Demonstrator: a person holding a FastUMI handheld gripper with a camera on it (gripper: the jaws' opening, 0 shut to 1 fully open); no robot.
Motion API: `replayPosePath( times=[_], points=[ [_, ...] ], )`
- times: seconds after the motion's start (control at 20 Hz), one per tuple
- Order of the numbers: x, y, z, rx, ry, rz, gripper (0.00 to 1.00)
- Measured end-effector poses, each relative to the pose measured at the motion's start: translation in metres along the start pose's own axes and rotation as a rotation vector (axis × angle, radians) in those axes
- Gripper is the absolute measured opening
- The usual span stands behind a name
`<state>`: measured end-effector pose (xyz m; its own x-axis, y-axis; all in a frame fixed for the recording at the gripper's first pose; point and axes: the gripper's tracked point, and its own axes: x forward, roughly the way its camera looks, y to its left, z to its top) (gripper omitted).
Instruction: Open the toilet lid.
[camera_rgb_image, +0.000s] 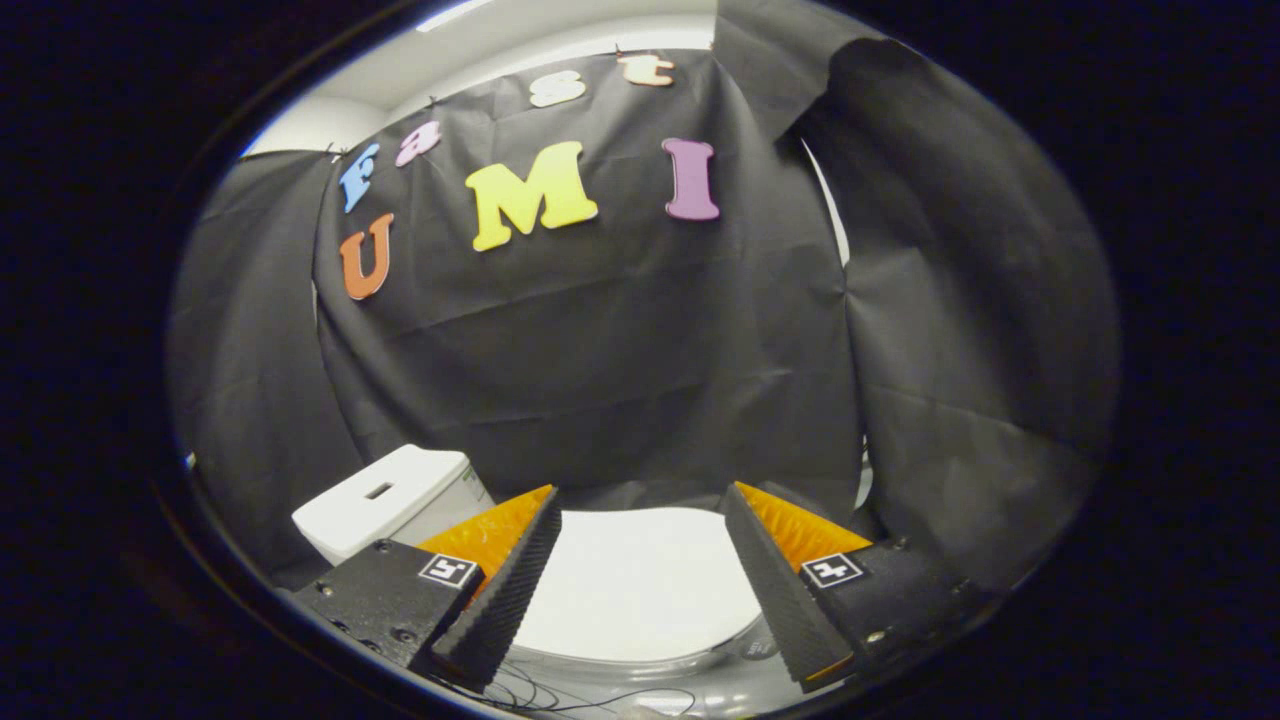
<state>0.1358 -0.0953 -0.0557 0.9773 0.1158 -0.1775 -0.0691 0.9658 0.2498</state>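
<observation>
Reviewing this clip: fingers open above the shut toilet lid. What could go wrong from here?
1. The toilet lid is smooth, white and lies flat; the open gripper holds nothing, so its fingers may slide off instead of catching the rim.
2. The cistern stands close beside the near finger; swinging the lid up might knock the gripper against it.
3. Thin cables trail under the fingers and could snag.

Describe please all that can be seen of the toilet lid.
The toilet lid is white, smooth and glossy, like plastic, with a rounded outline. It lies flat and closed, below and between the fingers of the open claw, which seems not to touch it. The white tank stands beyond it, beside one finger.
</observation>
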Motion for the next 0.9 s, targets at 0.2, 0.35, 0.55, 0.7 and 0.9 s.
replayPosePath(
  times=[0.2, 0.35, 0.55, 0.7, 0.9],
  points=[
    [0.018, -0.033, -0.039, 0.143, 0.077, 0.0, 1.0],
    [0.026, -0.064, -0.073, 0.238, 0.113, -0.032, 1.0],
    [0.033, -0.102, -0.106, 0.358, 0.137, -0.071, 1.0],
    [0.037, -0.12, -0.129, 0.455, 0.165, -0.085, 1.0],
    [0.041, -0.132, -0.164, 0.508, 0.225, -0.097, 0.99]
  ],
)
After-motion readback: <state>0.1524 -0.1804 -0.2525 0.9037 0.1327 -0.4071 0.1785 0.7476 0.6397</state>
